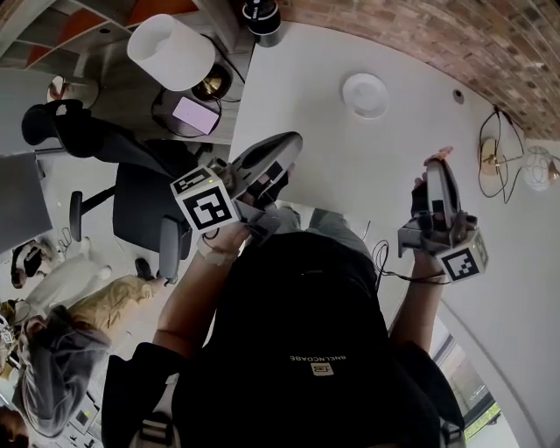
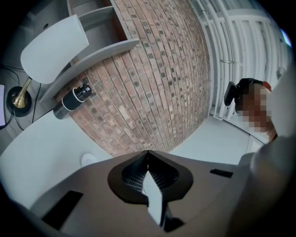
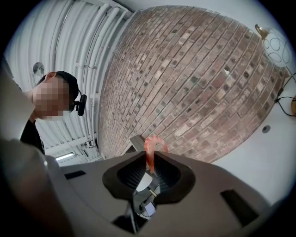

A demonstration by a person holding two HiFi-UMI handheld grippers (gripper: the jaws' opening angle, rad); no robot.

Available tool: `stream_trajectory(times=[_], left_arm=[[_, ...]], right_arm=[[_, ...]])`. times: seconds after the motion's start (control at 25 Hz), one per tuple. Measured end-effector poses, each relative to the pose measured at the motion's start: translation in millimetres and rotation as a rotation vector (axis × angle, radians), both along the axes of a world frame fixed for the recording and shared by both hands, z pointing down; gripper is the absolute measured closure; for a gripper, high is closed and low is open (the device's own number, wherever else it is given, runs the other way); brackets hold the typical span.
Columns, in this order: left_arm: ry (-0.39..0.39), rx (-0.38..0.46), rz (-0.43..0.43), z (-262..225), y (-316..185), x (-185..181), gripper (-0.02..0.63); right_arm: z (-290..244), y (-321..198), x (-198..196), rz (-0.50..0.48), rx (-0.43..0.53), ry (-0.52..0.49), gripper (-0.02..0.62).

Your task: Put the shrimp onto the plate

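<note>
Two claws are raised over the white counter (image 1: 306, 105), and only one carries anything. The right claw (image 3: 150, 156) is closed on the shrimp (image 3: 153, 147). It pinches one end of the pink-orange body, so the curled part stands clear beyond the tips. That narrow grip looks meant to keep the soft piece from slipping without crushing it. This claw tilts up toward the brick wall (image 1: 420, 35) and the ceiling, so the shrimp hangs in the air, well above the surface.

The left claw (image 2: 148, 155) has its jaws pressed together with nothing between them. It seems idle, held aside so the way to the plate (image 1: 365, 94) stays free. The plate is small, round, white and bare. It lies flat near the wall, well apart from the shrimp, ahead and to the left of the right claw. I judge this to be the carrying stage: the shrimp must be brought over the plate and lowered before the jaws part.

The counter is smooth, with a curved edge, and almost bare. It carries a small round grommet (image 1: 458, 96) and a dark cylindrical device (image 1: 262, 17) at the far end, with a wire-frame ornament (image 1: 494, 157) to the right. Beyond its left edge stand a white-shaded lamp (image 1: 171, 51) and a dark office chair (image 1: 131, 206), and another person sits lower left.
</note>
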State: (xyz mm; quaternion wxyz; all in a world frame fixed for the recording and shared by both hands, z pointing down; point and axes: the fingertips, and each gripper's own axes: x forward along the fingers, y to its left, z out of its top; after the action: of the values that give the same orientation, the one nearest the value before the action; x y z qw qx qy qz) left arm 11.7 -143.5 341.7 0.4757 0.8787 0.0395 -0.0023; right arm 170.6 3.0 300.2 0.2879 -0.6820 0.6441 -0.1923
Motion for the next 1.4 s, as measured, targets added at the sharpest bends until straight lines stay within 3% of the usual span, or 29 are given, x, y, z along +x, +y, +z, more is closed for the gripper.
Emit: stream_trajectory(times=[0.32, 0.76, 1.4], left_arm=[[-0.027, 0.000, -0.157, 2, -2, -4, 0.601], [-0.051, 0.013, -0.331, 1, -10, -25, 0.601], [-0.100, -0.026, -0.489, 13, 1, -47, 0.601]], right_arm=[[25, -31, 28, -0.161, -0.043, -0.015, 0.540], [63, -82, 54, -0.270, -0.135, 0.022, 0.540], [174, -148, 75, -0.396, -0.480, 0.245, 0.540]])
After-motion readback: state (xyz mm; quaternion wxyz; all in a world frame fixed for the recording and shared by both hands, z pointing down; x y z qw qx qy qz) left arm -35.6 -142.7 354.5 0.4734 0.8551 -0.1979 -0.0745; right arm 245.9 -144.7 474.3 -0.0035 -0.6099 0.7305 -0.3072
